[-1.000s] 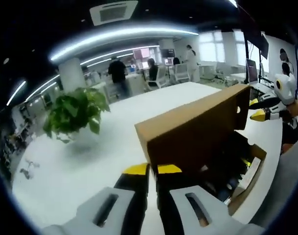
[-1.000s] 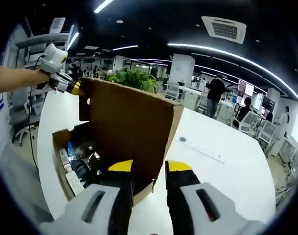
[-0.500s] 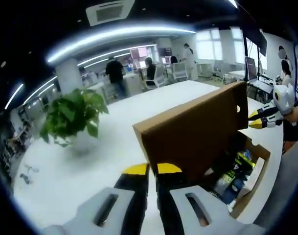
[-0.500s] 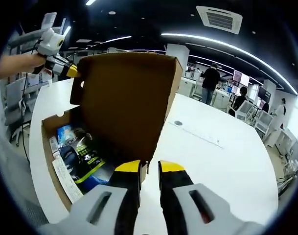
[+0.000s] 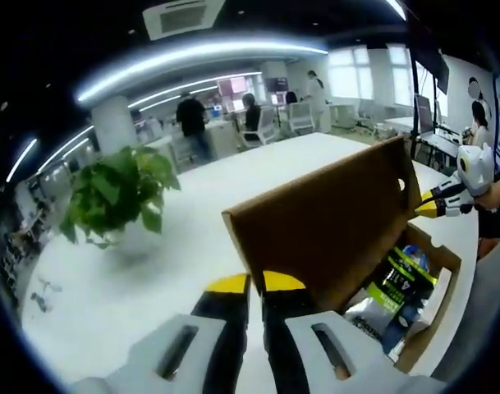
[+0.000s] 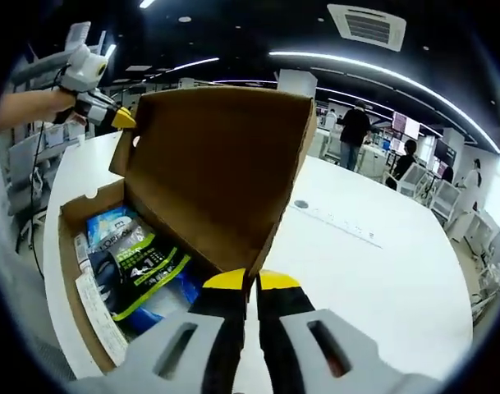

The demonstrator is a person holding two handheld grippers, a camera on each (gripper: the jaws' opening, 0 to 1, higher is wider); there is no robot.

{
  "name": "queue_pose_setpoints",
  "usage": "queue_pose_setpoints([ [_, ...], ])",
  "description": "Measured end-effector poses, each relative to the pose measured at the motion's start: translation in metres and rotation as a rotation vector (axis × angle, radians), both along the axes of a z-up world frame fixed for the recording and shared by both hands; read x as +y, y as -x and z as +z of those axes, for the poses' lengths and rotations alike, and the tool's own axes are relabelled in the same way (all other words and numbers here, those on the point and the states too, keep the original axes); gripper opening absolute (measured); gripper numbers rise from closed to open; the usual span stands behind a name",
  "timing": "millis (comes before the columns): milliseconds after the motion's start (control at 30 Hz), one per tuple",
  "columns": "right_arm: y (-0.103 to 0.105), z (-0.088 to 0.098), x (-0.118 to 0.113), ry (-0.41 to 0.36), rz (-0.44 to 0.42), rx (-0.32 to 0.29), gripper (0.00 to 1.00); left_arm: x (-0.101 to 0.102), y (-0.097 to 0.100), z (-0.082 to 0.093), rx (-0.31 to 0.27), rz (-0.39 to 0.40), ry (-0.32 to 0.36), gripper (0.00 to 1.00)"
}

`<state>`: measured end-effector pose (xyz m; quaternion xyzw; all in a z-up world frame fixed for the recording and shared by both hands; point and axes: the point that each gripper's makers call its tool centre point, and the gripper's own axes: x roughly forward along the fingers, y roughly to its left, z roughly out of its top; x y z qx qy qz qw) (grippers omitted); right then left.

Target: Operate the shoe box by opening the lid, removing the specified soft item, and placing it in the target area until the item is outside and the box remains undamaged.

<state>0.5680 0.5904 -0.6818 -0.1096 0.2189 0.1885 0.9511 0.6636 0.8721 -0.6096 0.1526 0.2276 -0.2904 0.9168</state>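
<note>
A brown cardboard shoe box (image 6: pixel 69 246) stands on the white table with its lid (image 6: pixel 225 164) swung up and tilted back. Inside lie a green-and-black packet (image 6: pixel 147 263) and blue-and-white packets. My right gripper (image 6: pixel 251 279) is shut on the lid's near corner edge. At the lid's far corner is my left gripper (image 6: pixel 122 119), held by a hand. In the left gripper view, my left gripper (image 5: pixel 256 283) is shut at the corner of the lid (image 5: pixel 332 217). The right gripper (image 5: pixel 426 209) is at the other corner, and the packet (image 5: pixel 401 275) shows in the box (image 5: pixel 434 312).
A potted green plant (image 5: pixel 118 193) stands on the white table (image 5: pixel 151 287) to the left of the box. A white power strip (image 6: pixel 340 226) lies on the table (image 6: pixel 381 279) beyond the lid. People (image 5: pixel 192 115) work at desks far behind.
The lid has swung further up and back, and more of the packets show. My right gripper's jaws have gone from open to shut on the lid's edge.
</note>
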Motion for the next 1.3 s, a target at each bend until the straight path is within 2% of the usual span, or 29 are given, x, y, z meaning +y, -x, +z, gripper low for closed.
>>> queue_pose_setpoints([
  [433,-0.007,-0.001,-0.002,-0.027,-0.02,0.017,0.01,-0.005,-0.019,-0.012,0.013,0.003,0.008,0.02],
  [833,-0.011,-0.002,-0.003,-0.01,-0.018,0.014,0.01,-0.009,-0.035,-0.03,0.038,0.008,-0.009,0.04],
  [1300,-0.016,-0.004,-0.003,-0.018,-0.025,0.044,0.01,-0.004,-0.019,-0.054,0.114,0.036,-0.035,0.04],
])
